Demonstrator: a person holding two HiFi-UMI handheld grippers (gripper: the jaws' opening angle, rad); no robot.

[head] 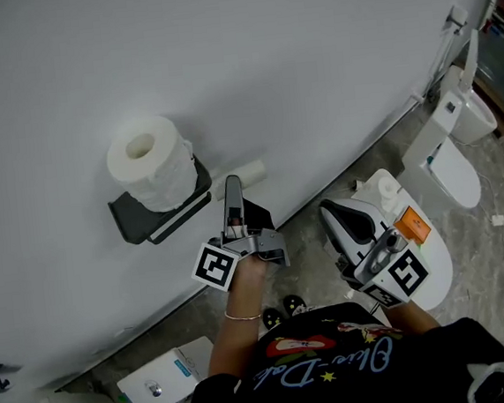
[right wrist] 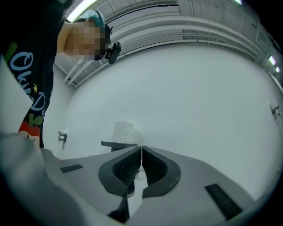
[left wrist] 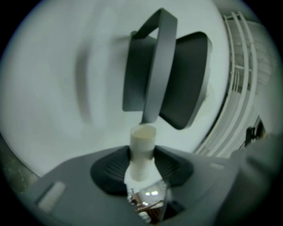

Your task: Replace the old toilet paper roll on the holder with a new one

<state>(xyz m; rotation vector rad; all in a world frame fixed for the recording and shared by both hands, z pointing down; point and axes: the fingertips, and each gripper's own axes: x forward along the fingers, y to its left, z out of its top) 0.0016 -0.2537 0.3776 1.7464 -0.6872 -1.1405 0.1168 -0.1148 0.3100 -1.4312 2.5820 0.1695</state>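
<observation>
Left gripper clamps the old tube beside the holder; right gripper is closed, empty. Next should come mounting the new roll.

Head view looks steeply down; both gripper views face the holder, left nearer.

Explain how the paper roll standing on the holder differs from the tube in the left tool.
The paper roll is thick and full of white paper; the tube is thin and bare. The paper roll stands on end upon the holder; the tube is clamped in the left tool. Both are hollow cylinders.
</observation>
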